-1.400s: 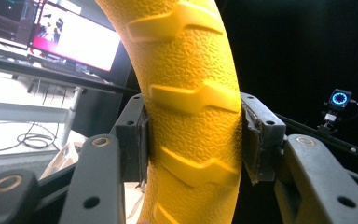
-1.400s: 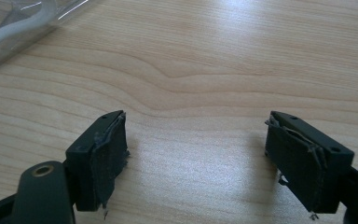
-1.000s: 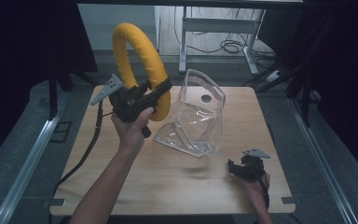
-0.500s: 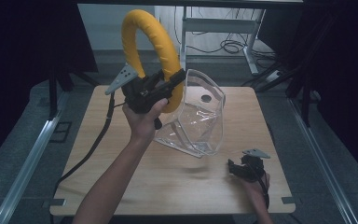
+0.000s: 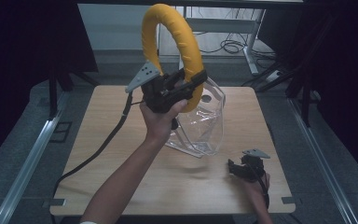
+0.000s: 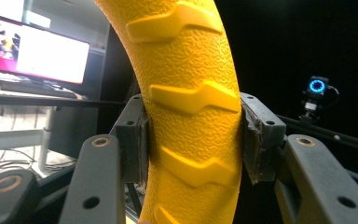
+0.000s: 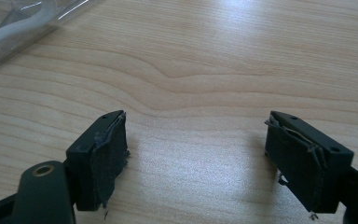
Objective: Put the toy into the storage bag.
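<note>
— What's moved?
— My left tool (image 5: 179, 88) has carried the yellow ring (image 5: 177, 42) higher, jaws clamped across its band, above the clear container (image 5: 205, 123).
— The right?
— Right tool (image 5: 244, 168) rests wide apart on the desk (image 5: 102, 121), nearer the container.

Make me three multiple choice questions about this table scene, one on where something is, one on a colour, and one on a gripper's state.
1. Where is the right gripper?
A. Low over the wooden table's near right corner
B. Inside the clear plastic package
C. Raised over the far left corner

2. What colour is the ribbed ring?
A. Blue
B. Yellow
C. White

3. What is the left gripper doing?
A. Open and empty
B. Shut on the clear plastic package
C. Shut on the ring

Answers:
1 A, the high view shows it by that corner.
2 B, both views show yellow.
3 C, the left gripper view shows both pads pressing its sides, above the clear plastic package.
</note>
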`<state>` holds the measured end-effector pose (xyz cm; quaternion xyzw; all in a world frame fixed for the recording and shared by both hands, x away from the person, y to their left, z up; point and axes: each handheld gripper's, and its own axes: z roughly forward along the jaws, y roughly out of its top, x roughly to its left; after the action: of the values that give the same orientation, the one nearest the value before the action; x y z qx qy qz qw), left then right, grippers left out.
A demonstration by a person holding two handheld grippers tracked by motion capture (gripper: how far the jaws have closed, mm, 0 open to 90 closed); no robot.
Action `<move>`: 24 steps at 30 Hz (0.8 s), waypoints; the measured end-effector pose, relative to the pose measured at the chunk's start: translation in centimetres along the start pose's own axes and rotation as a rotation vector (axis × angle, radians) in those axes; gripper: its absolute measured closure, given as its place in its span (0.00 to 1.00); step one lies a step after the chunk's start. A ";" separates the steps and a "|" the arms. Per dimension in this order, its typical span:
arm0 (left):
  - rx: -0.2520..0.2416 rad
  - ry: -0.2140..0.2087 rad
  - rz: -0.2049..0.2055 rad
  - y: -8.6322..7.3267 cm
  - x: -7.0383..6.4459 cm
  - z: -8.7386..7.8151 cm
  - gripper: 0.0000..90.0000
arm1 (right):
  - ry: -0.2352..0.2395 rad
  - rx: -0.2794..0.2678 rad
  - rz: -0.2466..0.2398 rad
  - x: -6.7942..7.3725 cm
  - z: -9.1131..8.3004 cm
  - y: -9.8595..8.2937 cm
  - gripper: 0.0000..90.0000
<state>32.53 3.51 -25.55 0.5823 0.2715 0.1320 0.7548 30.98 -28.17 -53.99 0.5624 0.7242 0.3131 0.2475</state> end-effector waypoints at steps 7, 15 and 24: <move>0.015 -0.042 0.005 -0.9 -1.5 1.7 0.56 | 0.000 0.000 0.001 0.0 0.0 0.0 0.24; 0.036 -0.071 -0.003 -1.9 -2.7 3.2 0.56 | 0.000 0.000 0.000 0.0 0.0 0.0 0.24; 0.062 -0.070 -0.033 -3.3 -2.3 4.4 0.56 | 0.000 -0.001 -0.001 0.0 0.0 0.0 0.24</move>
<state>32.71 -2.15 -27.34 0.6051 0.2587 0.0905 0.7475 30.98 -28.18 -53.99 0.5621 0.7241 0.3133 0.2480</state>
